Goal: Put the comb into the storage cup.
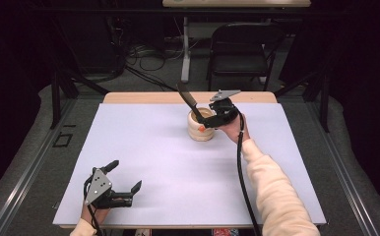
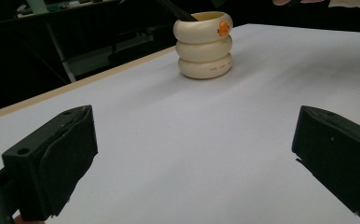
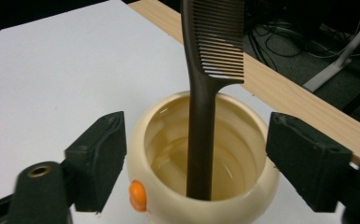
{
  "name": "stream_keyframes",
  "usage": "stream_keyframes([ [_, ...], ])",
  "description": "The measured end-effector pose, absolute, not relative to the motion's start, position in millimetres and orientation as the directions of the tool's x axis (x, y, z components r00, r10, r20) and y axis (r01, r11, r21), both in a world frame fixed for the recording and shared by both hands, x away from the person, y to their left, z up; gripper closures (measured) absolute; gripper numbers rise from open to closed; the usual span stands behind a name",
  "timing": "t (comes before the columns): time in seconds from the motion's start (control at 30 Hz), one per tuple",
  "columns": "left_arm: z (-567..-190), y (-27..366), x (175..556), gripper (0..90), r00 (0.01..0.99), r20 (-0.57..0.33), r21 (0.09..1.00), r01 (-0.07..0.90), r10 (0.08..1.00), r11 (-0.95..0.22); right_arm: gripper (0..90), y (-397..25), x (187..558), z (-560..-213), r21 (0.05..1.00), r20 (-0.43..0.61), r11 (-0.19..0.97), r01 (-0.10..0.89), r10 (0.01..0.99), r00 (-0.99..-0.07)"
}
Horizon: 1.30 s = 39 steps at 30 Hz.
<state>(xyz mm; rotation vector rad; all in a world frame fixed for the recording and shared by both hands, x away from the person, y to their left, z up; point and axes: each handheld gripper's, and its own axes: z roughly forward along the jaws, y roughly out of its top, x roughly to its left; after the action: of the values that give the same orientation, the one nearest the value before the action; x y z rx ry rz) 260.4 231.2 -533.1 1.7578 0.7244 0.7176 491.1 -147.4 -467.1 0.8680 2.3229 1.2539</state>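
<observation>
A cream ribbed pot stands on the white sheet toward the back middle of the table. A dark comb stands handle-down in it, its teeth end leaning up and to the left. My right gripper is open at the pot's right side. In the right gripper view its jaws straddle the pot without touching it, and the comb rises between them, free. The pot has an orange spot on its rim. My left gripper rests open and empty at the front left, facing the pot.
The white sheet covers most of the table, with a wooden strip showing along the far edge. A dark folding chair and floor cables lie beyond the table. A cable trails from the right gripper along the sleeve.
</observation>
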Motion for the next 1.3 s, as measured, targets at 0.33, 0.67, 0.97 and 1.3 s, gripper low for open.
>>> stream_keyframes([
  [0.33,-533.4,231.0,260.5,0.0,0.635,0.119,0.957,0.131,0.763,-0.259,8.1,-154.6,479.8,-459.6,0.812,-0.006,0.449,0.373,0.646,-0.763],
  [0.67,-533.5,230.9,260.7,0.0,0.635,0.118,0.957,0.133,0.764,-0.258,3.6,-158.4,467.9,-458.6,0.794,0.001,0.473,0.382,0.627,-0.779],
  [0.97,-533.2,230.9,260.5,0.0,0.635,0.122,0.956,0.130,0.763,-0.261,1.0,-166.8,459.3,-460.1,0.778,0.023,0.479,0.406,0.624,-0.781],
  [1.3,-533.1,231.0,260.4,0.0,0.635,0.121,0.956,0.131,0.763,-0.261,0.0,-173.9,446.1,-463.2,0.773,0.031,0.482,0.411,0.619,-0.785],
])
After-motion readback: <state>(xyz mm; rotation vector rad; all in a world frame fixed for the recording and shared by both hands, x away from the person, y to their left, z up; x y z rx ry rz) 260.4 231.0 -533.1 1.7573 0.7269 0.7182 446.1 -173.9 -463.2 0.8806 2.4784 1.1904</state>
